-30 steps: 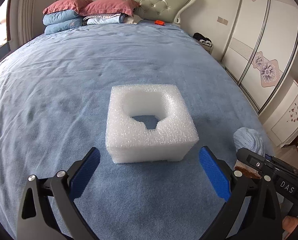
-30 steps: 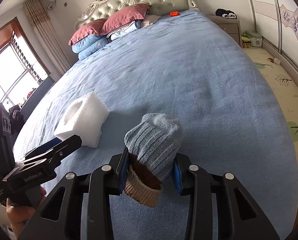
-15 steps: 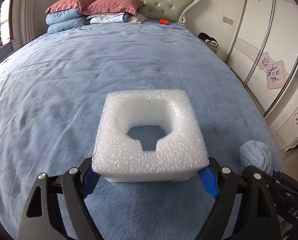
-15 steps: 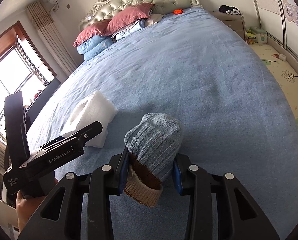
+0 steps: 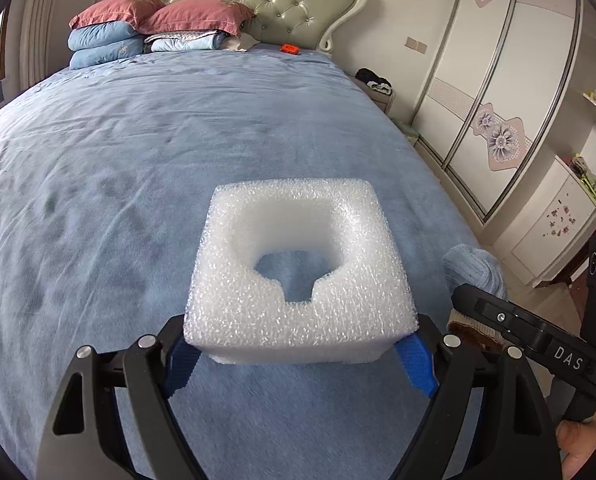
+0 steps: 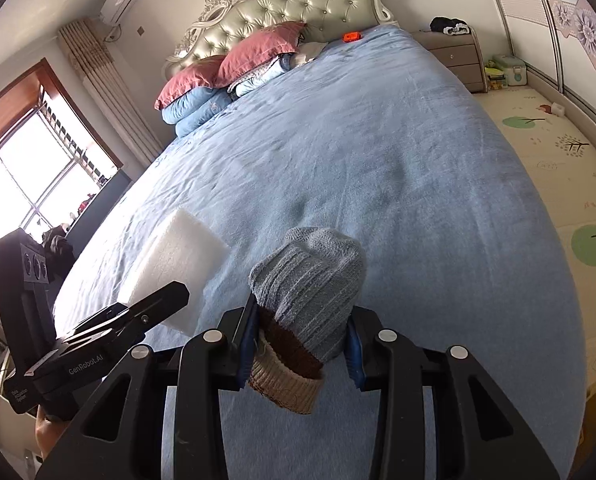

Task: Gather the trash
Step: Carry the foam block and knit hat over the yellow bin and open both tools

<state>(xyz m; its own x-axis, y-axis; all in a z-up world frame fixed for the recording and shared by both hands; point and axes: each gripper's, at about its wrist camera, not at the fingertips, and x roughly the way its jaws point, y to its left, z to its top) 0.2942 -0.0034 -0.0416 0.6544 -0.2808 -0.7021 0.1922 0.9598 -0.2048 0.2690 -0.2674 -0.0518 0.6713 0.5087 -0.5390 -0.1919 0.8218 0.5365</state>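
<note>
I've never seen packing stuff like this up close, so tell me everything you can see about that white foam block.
The white foam block is a chunky, squarish piece of bubbly, translucent packing foam with rounded corners. A large shaped cutout runs right through its middle, showing the blue bedspread beneath, with a small notch on the near side. The left gripper clamps it from both sides with blue pads pressed on its lower walls. It sits roughly level, near the foot of the bed. In the right wrist view its plain side shows.

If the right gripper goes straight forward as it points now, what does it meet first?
Probably the blue bedspread: the right gripper, shut on a grey sock, points over open bed. The foam block lies to its left.
</note>
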